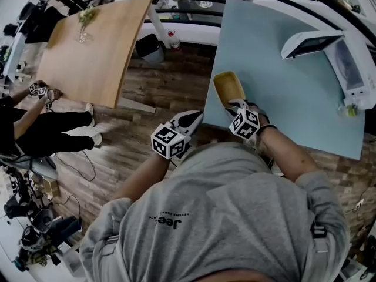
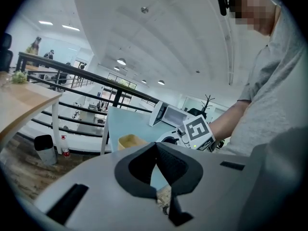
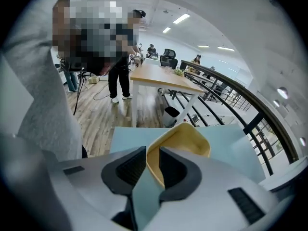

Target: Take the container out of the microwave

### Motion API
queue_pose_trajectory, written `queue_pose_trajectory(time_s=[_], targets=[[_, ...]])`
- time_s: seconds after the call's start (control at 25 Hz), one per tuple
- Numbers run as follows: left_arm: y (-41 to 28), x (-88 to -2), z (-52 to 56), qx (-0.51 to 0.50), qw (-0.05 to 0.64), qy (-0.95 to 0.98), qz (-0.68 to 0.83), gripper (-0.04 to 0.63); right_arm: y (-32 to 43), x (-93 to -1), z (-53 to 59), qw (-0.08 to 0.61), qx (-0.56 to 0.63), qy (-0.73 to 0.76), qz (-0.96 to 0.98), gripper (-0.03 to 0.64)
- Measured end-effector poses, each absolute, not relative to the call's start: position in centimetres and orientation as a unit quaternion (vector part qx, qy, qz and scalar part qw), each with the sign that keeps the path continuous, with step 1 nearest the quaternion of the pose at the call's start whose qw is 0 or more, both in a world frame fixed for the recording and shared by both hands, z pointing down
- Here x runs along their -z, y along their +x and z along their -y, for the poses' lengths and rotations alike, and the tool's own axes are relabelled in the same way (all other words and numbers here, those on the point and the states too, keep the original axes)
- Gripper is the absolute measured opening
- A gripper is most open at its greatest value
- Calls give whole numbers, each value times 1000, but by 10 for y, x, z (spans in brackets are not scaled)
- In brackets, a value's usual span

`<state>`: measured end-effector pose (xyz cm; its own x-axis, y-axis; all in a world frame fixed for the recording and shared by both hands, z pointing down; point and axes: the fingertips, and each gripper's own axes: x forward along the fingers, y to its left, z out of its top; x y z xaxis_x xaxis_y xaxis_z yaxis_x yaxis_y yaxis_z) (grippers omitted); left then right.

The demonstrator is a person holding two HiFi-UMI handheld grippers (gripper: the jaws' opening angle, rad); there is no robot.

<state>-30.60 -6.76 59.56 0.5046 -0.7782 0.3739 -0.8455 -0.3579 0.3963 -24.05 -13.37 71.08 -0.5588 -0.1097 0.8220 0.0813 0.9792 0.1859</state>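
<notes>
Right gripper view alone: right claw (image 3: 148,170) clamped on container (image 3: 185,138) rim. Left claw (image 2: 156,165) closed, empty. Head view: microwave (image 1: 351,69) well beyond container.

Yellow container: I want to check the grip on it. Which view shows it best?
The right gripper view: the container fills the centre, its wall pinched by the right tool. The head view shows it from above, small, on the blue table; the left gripper view shows only its top.
</notes>
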Motion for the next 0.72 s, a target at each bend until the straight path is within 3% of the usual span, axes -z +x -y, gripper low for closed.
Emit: queue_pose_trajectory(time_s=[0.72], targets=[[-292, -577, 107, -44, 250, 864, 434, 9, -169, -626, 188, 386, -17, 183, 904, 63]])
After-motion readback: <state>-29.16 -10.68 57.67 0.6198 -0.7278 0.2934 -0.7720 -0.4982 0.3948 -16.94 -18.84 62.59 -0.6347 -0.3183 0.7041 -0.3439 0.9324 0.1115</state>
